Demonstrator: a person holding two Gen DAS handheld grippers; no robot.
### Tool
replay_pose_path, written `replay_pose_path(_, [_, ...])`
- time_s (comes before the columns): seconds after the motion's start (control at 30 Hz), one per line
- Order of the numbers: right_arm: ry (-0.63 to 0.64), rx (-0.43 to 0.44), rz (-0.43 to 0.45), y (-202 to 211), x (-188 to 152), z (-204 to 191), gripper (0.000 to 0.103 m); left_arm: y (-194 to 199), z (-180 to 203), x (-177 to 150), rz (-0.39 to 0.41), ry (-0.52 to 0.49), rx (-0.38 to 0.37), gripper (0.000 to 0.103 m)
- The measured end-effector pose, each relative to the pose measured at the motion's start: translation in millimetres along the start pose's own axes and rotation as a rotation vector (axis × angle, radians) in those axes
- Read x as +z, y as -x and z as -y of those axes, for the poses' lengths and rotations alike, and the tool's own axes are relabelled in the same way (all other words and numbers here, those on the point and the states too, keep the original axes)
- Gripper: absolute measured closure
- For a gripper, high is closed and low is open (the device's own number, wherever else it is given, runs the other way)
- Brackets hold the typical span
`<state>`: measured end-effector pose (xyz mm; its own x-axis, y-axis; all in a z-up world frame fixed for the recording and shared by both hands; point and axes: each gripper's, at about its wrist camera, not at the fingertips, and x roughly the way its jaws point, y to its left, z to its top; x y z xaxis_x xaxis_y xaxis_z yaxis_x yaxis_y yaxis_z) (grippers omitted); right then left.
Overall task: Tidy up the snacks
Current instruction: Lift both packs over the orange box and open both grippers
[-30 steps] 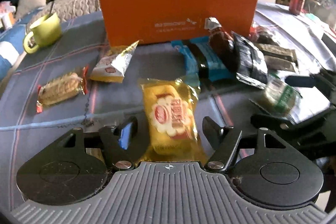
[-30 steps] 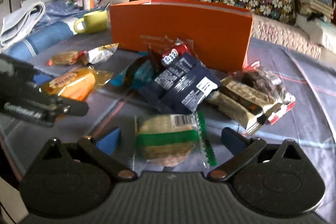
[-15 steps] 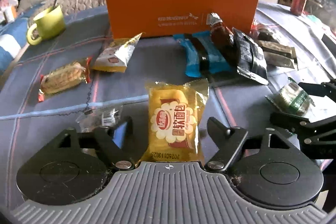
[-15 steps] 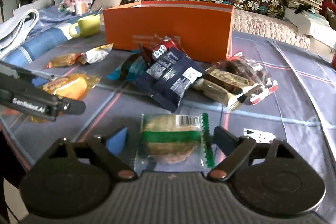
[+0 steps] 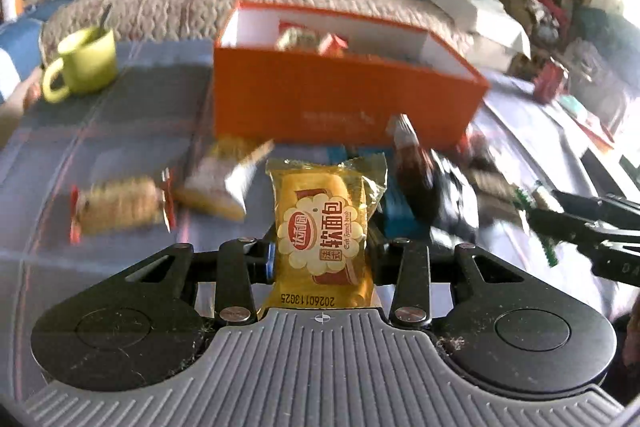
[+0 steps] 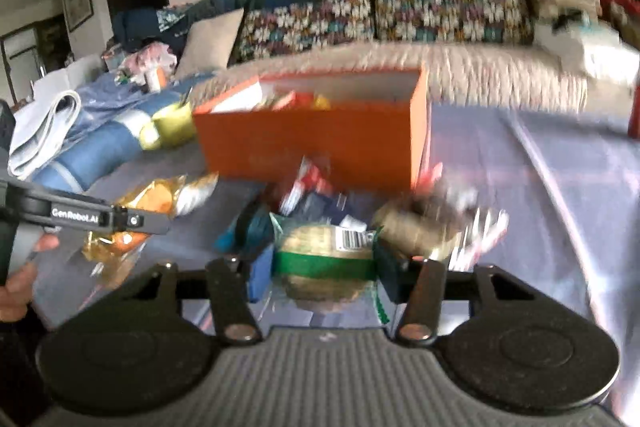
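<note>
My left gripper [image 5: 322, 255] is shut on a yellow soft-bread packet [image 5: 324, 223] and holds it upright above the table. In the right wrist view the same packet [image 6: 160, 195] shows at the left. My right gripper [image 6: 324, 267] has its jaws closing, with the pads pressing both sides of a round cracker packet with a green band [image 6: 324, 247], clear of the cloth. An open orange box [image 5: 344, 99] stands behind both, and several wrapped snacks lie inside it. It also appears in the right wrist view as the orange box [image 6: 312, 143].
Loose snacks lie in front of the box: a cracker packet [image 5: 120, 209], a triangular pouch [image 5: 224, 183] and dark wrappers [image 5: 424, 187]. A green mug [image 5: 82, 65] stands at the far left and a red can [image 5: 550, 83] at the far right. A sofa runs behind the table.
Both grippers have closed on their packets and risen with them off the table. The box's inside now shows from above.
</note>
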<state>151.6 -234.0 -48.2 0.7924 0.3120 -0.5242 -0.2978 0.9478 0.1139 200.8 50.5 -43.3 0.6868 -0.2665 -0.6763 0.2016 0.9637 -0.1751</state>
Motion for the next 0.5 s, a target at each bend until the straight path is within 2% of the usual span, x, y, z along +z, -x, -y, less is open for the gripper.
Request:
replay_pose_path(0.13, [0.027, -0.015, 0.077, -9.1, 32.9, 9.3, 0.049, -7.2, -0.8, 29.7, 0.045, 0.001, -0.004, 0.099])
replay_pose_path(0.27, [0.055, -0.024, 0.181, -34.7, 91.4, 22.5, 0.049, -15.3, -1.1, 87.1, 0.150, 0.006, -0.002, 0.099])
replay_pose_path(0.37, [0.095, -0.034, 0.206, -68.9, 126.8, 27.5, 0.048, -29.3, 0.4, 132.1, 0.208, -0.003, 0.011, 0.099])
replay_pose_path(0.4, [0.105, -0.031, 0.204, -84.7, 136.5, 29.3, 0.046, -34.9, -0.1, 143.3, 0.216, 0.000, 0.017, 0.098])
replay_pose_path(0.43, [0.111, -0.030, 0.195, -98.0, 142.6, 30.4, 0.038, -41.5, 0.3, 154.0, 0.219, -0.002, 0.020, 0.097])
replay_pose_path(0.47, [0.115, -0.033, 0.186, -112.8, 147.0, 31.6, 0.034, -49.3, 0.6, 163.6, 0.219, 0.001, 0.015, 0.093])
replay_pose_path(0.5, [0.115, -0.037, 0.180, -121.3, 148.5, 32.5, 0.030, -57.1, 0.2, 170.8, 0.213, 0.007, 0.005, 0.080])
